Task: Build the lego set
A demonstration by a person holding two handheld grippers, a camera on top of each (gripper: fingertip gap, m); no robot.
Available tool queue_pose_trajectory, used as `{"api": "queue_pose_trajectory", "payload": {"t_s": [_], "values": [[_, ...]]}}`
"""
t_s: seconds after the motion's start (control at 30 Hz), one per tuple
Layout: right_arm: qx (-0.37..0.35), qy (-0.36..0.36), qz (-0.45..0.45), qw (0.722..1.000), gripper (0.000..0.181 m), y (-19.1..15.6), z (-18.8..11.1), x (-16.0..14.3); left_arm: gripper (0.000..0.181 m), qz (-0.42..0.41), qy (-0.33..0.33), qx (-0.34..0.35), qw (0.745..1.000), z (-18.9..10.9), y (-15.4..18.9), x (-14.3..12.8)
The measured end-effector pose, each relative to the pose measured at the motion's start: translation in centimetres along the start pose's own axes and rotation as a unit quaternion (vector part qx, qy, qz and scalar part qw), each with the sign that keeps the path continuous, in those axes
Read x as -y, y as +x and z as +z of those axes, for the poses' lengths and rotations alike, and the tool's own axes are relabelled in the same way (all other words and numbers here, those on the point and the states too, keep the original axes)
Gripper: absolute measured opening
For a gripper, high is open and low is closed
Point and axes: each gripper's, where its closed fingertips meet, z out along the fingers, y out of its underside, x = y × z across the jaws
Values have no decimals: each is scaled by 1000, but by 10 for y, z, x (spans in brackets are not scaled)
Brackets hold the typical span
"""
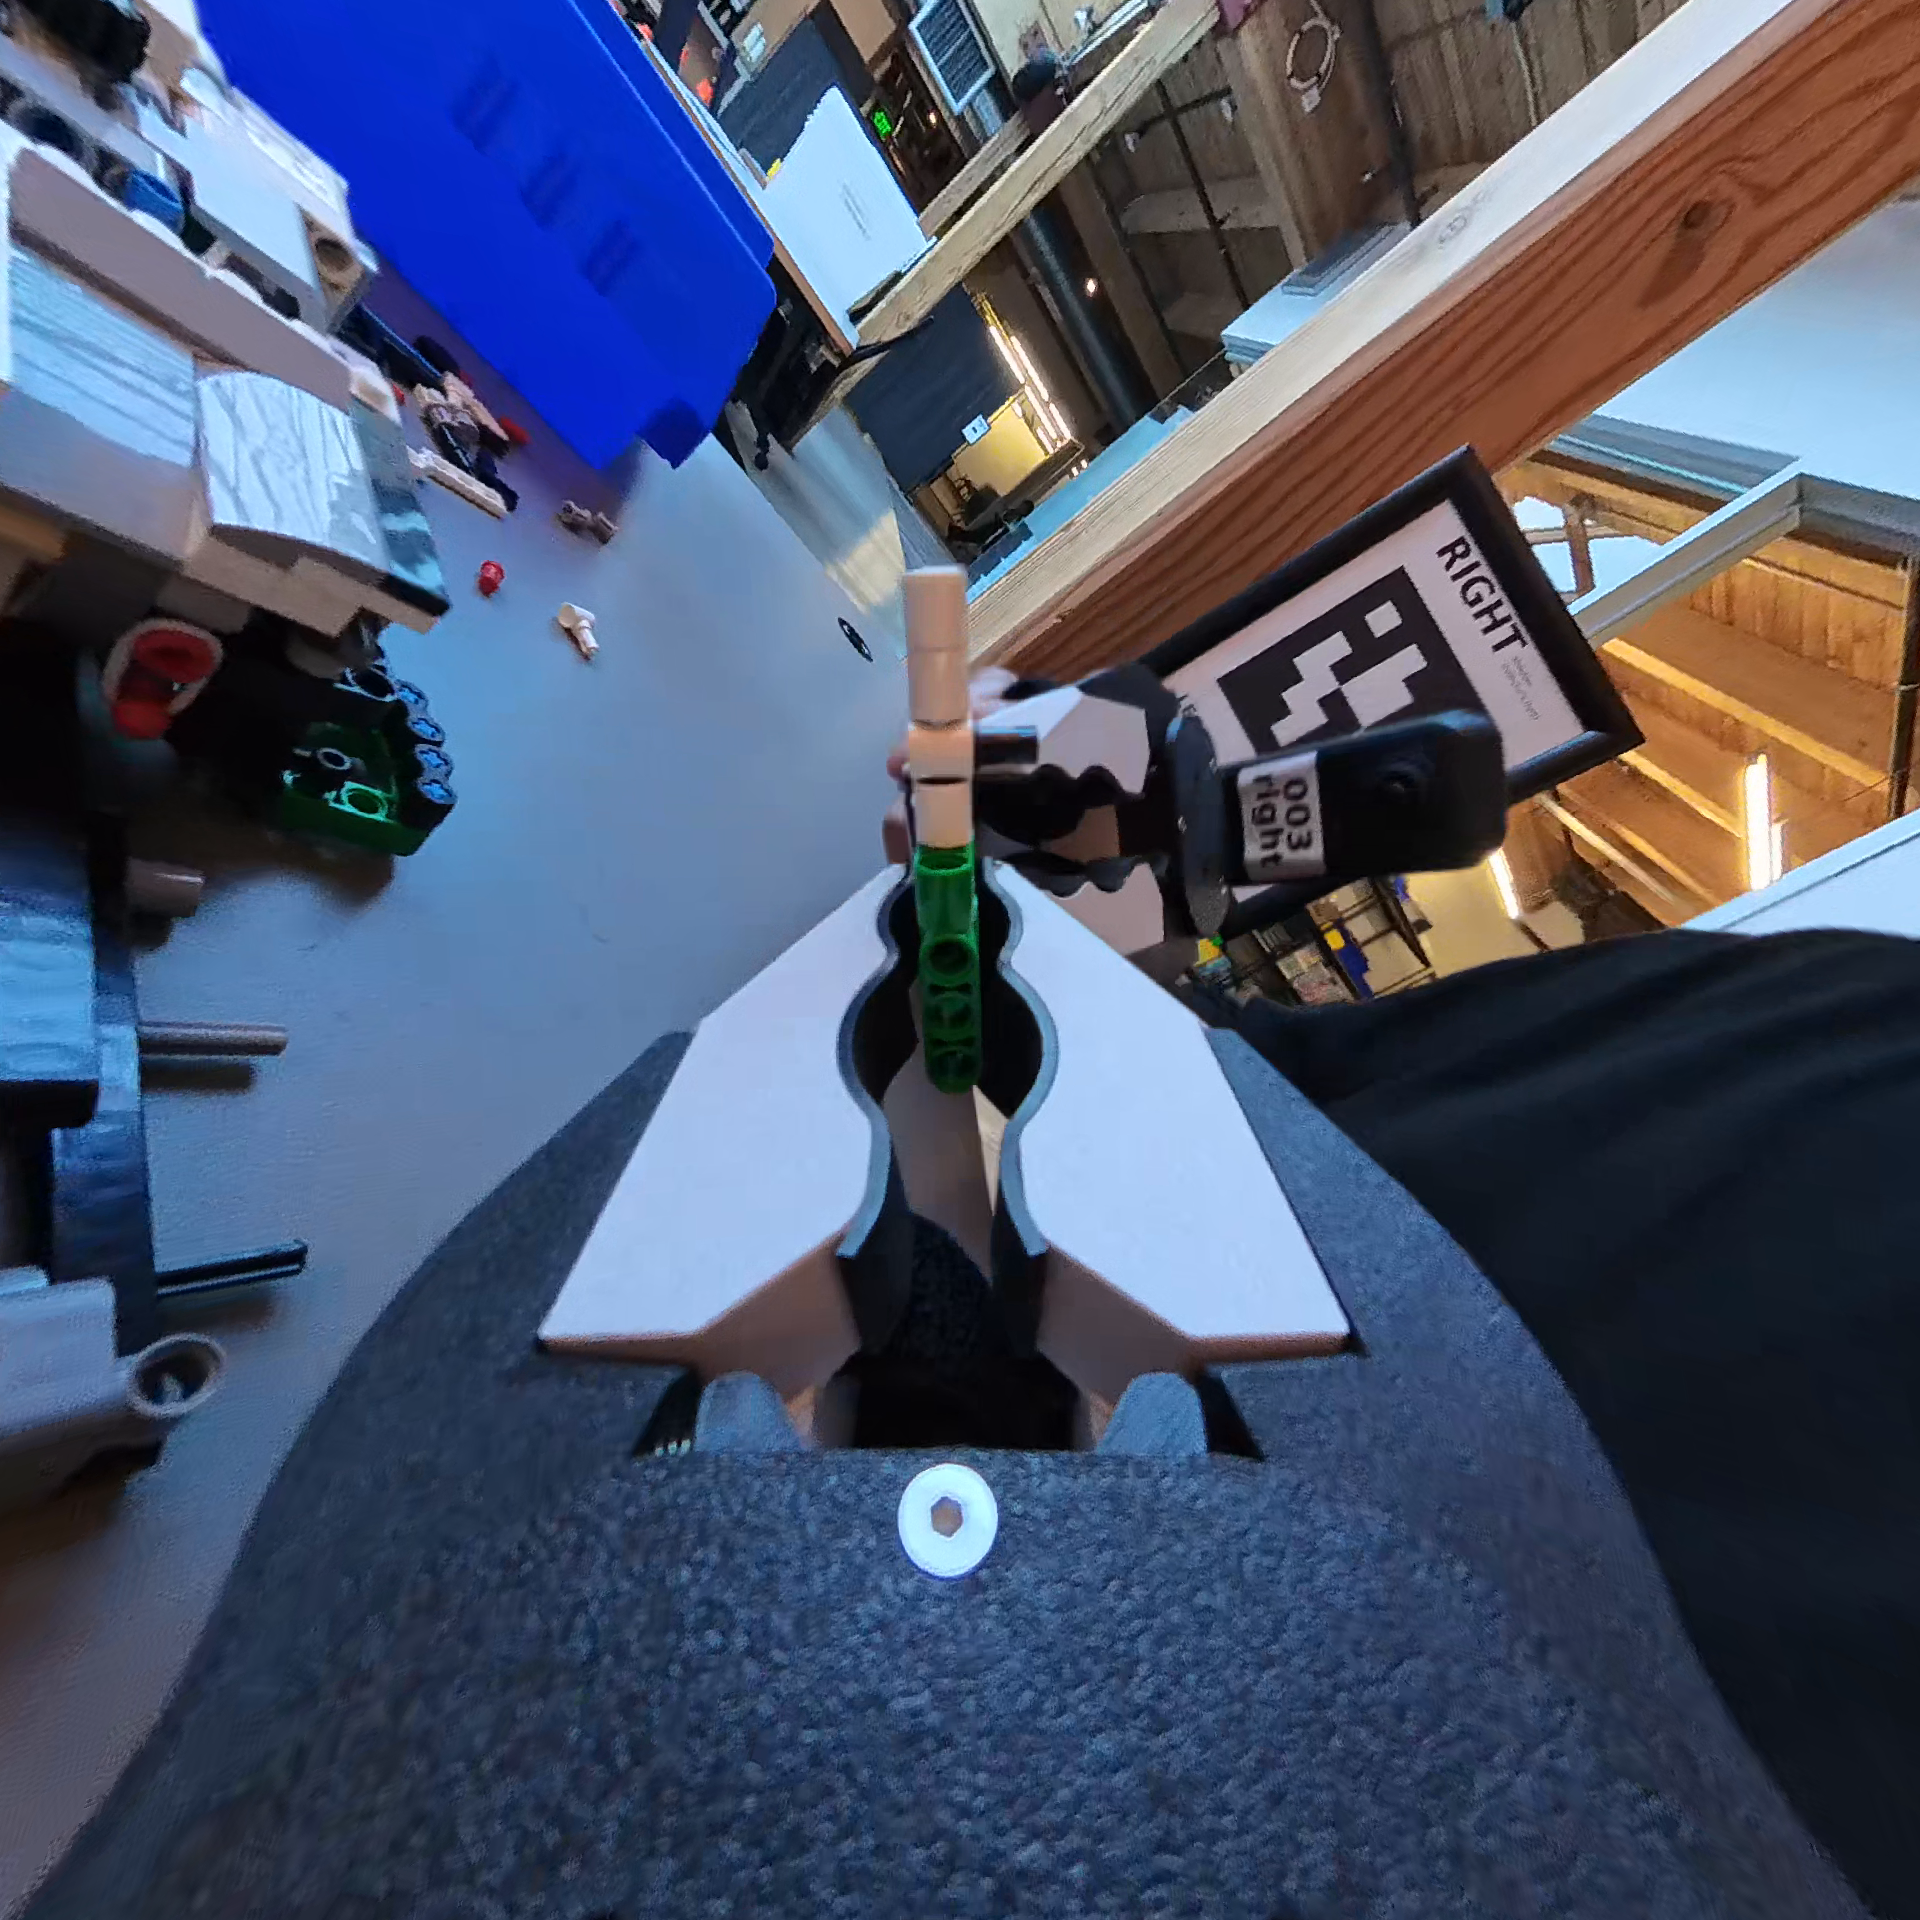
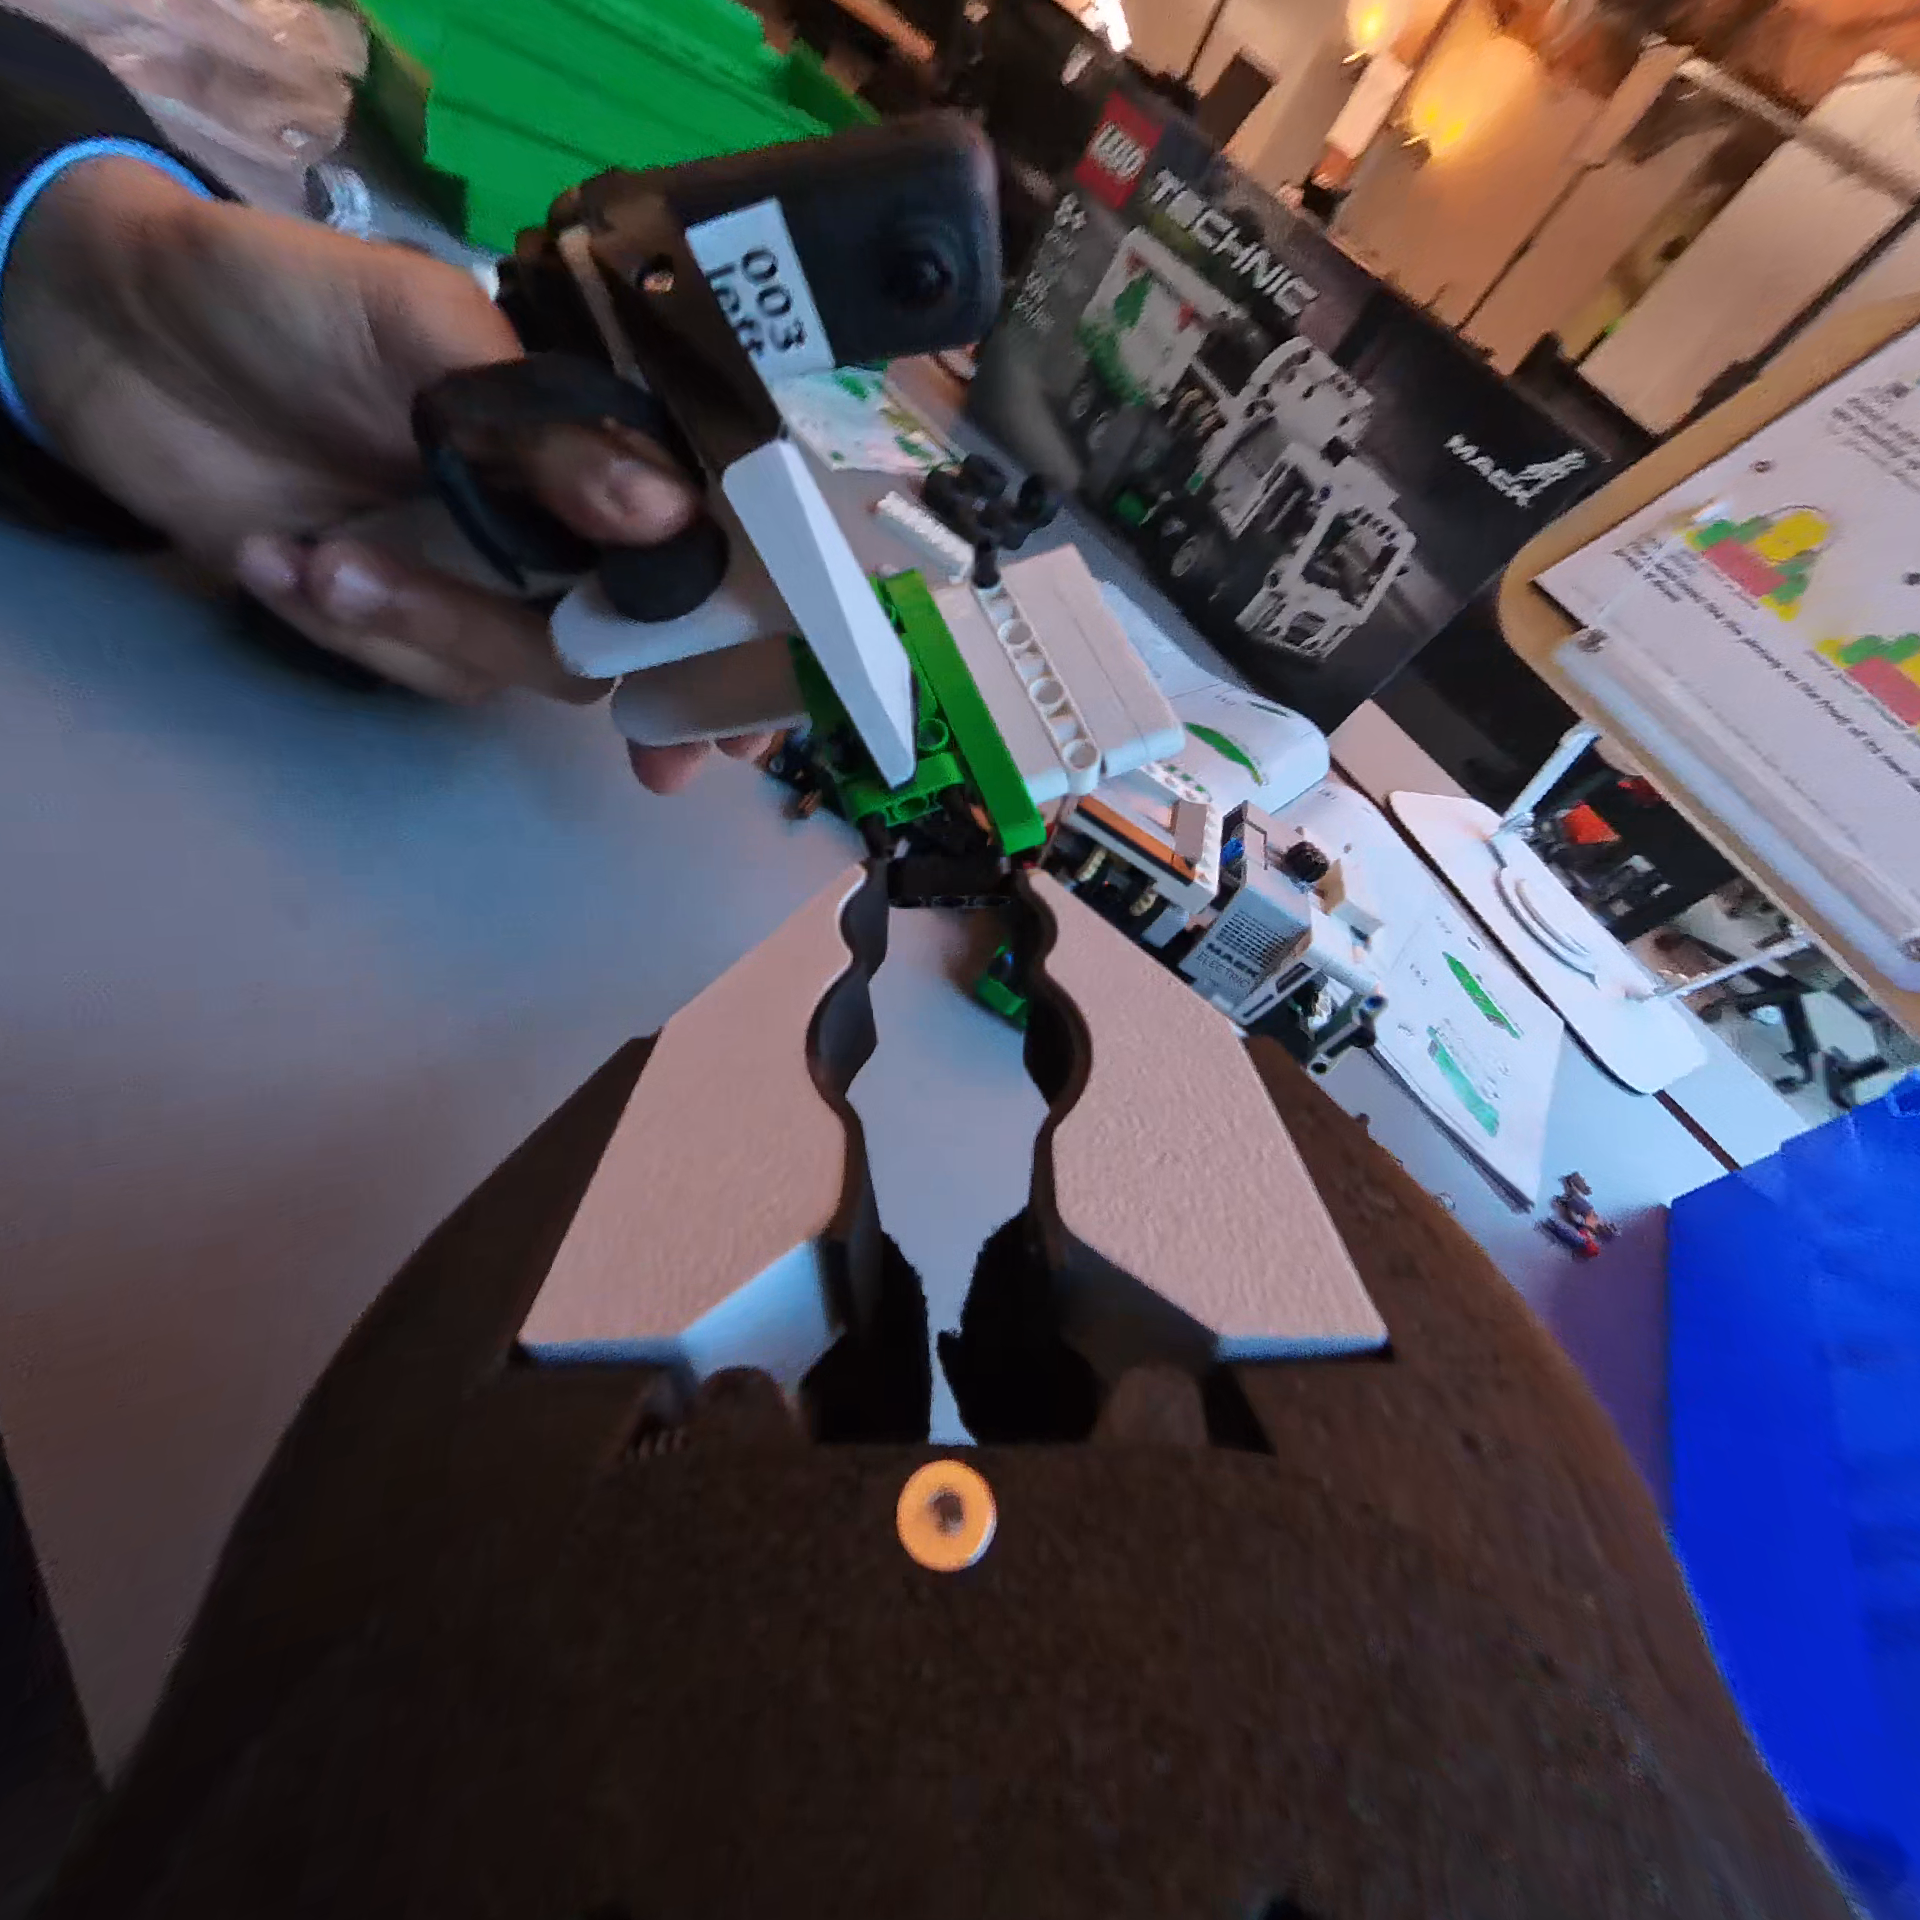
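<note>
My left gripper (image 1: pixel 945 883) is shut on a green beam (image 1: pixel 948 977) and holds it up off the table. A white panel (image 1: pixel 935 686) is attached to the beam's far end and shows edge-on. In the right wrist view the same assembly shows as the green beam (image 2: pixel 966 717) with the white holed panel (image 2: pixel 1049 665), held by the left gripper (image 2: pixel 894 764). My right gripper (image 2: pixel 945 883) comes from the other side and is shut on a black part (image 2: pixel 940 868) at the assembly's lower end. The right gripper (image 1: pixel 982 769) also shows in the left wrist view.
A blue bin (image 1: pixel 499 187) stands at the back, also in the right wrist view (image 2: pixel 1808 1455). A partly built truck (image 2: pixel 1205 894), instruction sheets (image 2: pixel 1455 1039) and the set's box (image 2: pixel 1299 416) sit on the grey table (image 1: pixel 644 831). Loose red (image 1: pixel 488 577) and tan (image 1: pixel 579 629) pieces lie there too. The tips of both grippers are at nearly the same place.
</note>
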Motion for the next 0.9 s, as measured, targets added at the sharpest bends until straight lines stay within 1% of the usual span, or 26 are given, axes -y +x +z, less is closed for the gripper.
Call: {"api": "queue_pose_trajectory", "payload": {"t_s": [0.07,0.17,0.23,0.4,0.63,0.73,0.8,0.9], "values": [[-18,16,4,1000,22,-4,-2,1,5,-10,9,6,1000,-2,-2,2],[-47,29,-14,998,22,-5,-5,9,5,2,11,8,1000,-1,-1,1],[-39,31,-7,999,22,-8,-4,10,6,5,5,10,1000,1,0,-2],[-66,35,-14,997,22,-1,-8,8,5,0,19,11,1000,-2,-1,3],[-59,33,-7,998,22,-4,-6,8,6,1,4,12,1000,1,-1,-2],[-58,27,-6,998,22,-3,-5,5,5,-5,12,11,1000,-1,-2,2],[-50,15,-1,999,22,-5,-3,1,5,-11,17,13,1000,-4,-4,4],[-33,-4,-2,999,22,-10,1,-4,5,-1,3,25,1000,-2,-6,-1]]}}
